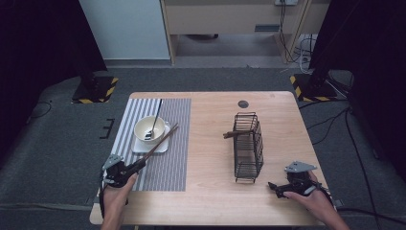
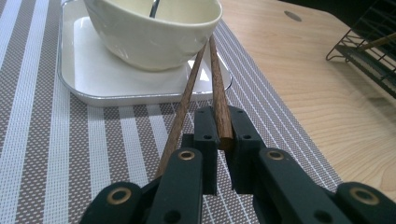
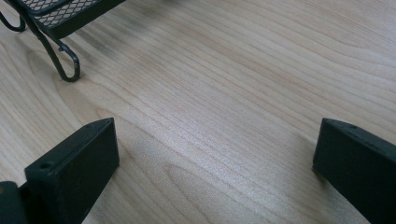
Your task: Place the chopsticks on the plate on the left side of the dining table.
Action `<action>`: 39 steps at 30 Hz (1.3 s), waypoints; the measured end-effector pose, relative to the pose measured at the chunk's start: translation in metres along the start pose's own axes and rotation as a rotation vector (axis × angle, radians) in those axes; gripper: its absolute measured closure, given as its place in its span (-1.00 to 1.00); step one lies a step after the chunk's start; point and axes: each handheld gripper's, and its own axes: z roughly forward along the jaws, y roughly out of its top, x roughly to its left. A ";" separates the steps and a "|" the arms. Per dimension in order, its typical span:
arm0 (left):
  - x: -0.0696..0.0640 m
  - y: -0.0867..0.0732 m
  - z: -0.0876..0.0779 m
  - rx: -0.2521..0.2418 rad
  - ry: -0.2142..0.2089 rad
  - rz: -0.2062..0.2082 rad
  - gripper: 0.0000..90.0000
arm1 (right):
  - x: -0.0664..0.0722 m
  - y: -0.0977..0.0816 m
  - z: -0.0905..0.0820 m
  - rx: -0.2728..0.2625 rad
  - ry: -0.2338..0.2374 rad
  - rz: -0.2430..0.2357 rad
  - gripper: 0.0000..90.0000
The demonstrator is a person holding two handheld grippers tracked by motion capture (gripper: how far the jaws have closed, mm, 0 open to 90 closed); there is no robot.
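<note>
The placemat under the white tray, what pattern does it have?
Grey-brown woven placemat with white stripes; the left gripper view shows it best.

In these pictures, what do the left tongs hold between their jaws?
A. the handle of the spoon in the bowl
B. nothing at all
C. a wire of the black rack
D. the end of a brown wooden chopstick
D. In the left gripper view the left tongs are shut on the end of one wooden chopstick, whose far end leans on the white bowl; a second chopstick lies beside it.
</note>
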 end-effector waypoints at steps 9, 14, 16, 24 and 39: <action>0.000 -0.005 0.008 0.083 -0.008 0.006 0.85 | 0.000 0.000 0.000 -0.001 0.001 -0.002 -1.00; -0.001 -0.006 0.010 0.113 -0.006 0.008 0.85 | 0.000 0.000 0.000 0.001 0.001 -0.001 -1.00; -0.001 -0.006 0.010 0.116 -0.005 0.004 0.85 | 0.000 0.000 0.000 0.001 0.001 -0.001 -1.00; 0.000 -0.007 0.011 0.121 0.000 -0.004 0.85 | 0.000 0.000 0.000 0.001 0.002 -0.001 -1.00; 0.001 -0.012 0.017 0.191 0.000 -0.010 0.85 | 0.000 0.000 0.000 0.000 0.000 -0.004 -1.00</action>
